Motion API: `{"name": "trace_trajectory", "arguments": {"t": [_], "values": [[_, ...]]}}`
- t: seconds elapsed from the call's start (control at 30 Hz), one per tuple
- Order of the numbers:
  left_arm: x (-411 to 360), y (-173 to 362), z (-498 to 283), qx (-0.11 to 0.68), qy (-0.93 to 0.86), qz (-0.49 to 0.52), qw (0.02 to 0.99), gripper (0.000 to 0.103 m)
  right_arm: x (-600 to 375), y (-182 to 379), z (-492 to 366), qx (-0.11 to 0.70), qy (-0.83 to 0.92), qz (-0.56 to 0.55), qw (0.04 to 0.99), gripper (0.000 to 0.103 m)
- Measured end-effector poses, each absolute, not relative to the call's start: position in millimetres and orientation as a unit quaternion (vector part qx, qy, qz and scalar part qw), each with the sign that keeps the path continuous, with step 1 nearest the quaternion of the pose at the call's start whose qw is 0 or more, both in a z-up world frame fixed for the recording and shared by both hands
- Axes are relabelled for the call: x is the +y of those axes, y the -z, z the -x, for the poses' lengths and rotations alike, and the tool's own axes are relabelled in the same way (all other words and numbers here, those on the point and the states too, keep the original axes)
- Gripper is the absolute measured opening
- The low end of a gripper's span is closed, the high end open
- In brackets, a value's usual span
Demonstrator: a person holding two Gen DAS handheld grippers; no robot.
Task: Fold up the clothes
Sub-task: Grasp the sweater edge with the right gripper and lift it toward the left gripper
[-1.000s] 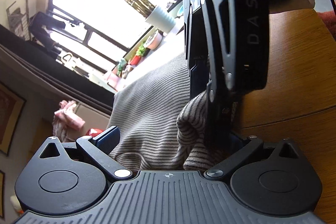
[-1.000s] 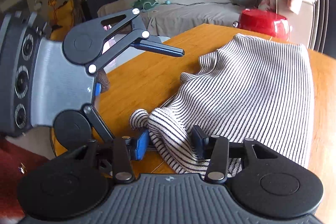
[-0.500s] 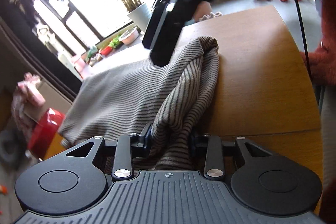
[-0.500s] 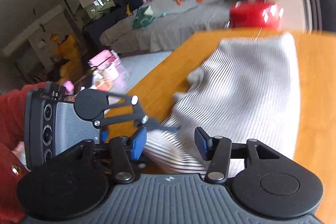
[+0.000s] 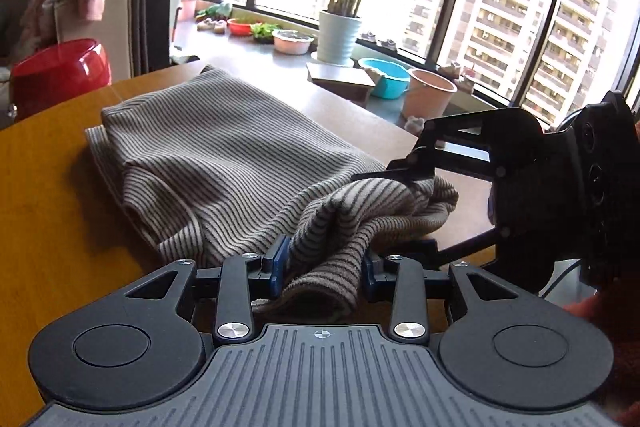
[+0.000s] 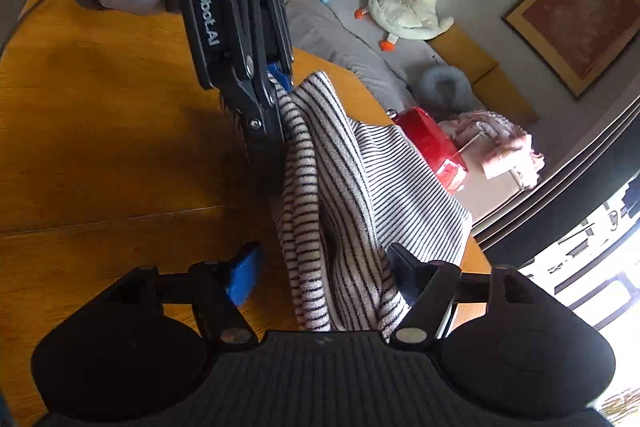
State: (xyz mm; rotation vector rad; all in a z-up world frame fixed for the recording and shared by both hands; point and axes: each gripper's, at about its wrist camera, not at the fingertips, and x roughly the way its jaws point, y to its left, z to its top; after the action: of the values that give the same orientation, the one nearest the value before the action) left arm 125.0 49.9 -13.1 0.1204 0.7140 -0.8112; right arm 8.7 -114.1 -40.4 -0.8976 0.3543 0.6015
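A striped beige and black knit garment (image 5: 224, 155) lies on the wooden table (image 5: 44, 211), its near end lifted. My left gripper (image 5: 324, 263) has its blue pads against both sides of a bunched fold of the garment. My right gripper (image 6: 320, 279) has its jaws apart, with a hanging fold of the garment (image 6: 344, 195) between them, lying against the right finger (image 6: 408, 275); the left blue pad (image 6: 242, 277) is clear of the cloth. Each gripper shows in the other's view: the right gripper (image 5: 412, 179) pinches the cloth's far end, the left gripper (image 6: 280, 83) holds the top.
A red basin (image 5: 60, 71) stands beyond the table's far left. A windowsill holds a potted plant (image 5: 340, 35), bowls and a pink bucket (image 5: 428, 95). A grey sofa with a plush duck (image 6: 408, 15) lies behind the table. The table edge (image 6: 476, 259) is near the right gripper.
Both grippers have lifted and swung with the garment's near end; the left wrist view has turned toward the window. The right gripper's jaws have spread wider.
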Motion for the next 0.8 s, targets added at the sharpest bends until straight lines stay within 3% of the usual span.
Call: {"name": "trace_trajectory", "arguments": {"t": [0.03, 0.07, 0.17, 0.2, 0.4, 0.57, 0.8], "values": [[51.7, 11.4, -121.0, 0.339, 0.385, -0.054, 0.857, 0.044, -114.5, 38.6, -10.8, 0.174, -0.283, 0.416, 0.846, 0.039], [53.5, 9.5, -117.5, 0.339, 0.386, -0.051, 0.857, 0.049, -116.4, 35.0, -10.3, 0.182, -0.286, 0.406, 0.849, 0.035], [67.6, -3.4, -109.5, 0.333, 0.382, -0.026, 0.862, 0.066, -122.5, 26.6, -0.9, 0.198, -0.291, 0.394, 0.849, 0.03], [73.6, -10.6, -105.1, 0.325, 0.376, -0.016, 0.867, 0.067, -124.5, 24.9, 3.3, 0.204, -0.294, 0.392, 0.848, 0.03], [82.1, -38.7, -109.0, 0.266, 0.365, 0.031, 0.892, 0.061, -128.2, 15.0, 31.0, 0.232, -0.311, 0.415, 0.823, 0.029], [44.5, -11.0, -126.5, 0.303, 0.355, 0.0, 0.884, 0.041, -125.6, -0.9, 51.3, 0.25, -0.319, 0.434, 0.805, 0.029], [26.5, 16.9, -120.5, 0.322, 0.38, -0.034, 0.866, 0.04, -128.0, -29.8, 78.0, 0.286, -0.317, 0.433, 0.794, 0.029]]}}
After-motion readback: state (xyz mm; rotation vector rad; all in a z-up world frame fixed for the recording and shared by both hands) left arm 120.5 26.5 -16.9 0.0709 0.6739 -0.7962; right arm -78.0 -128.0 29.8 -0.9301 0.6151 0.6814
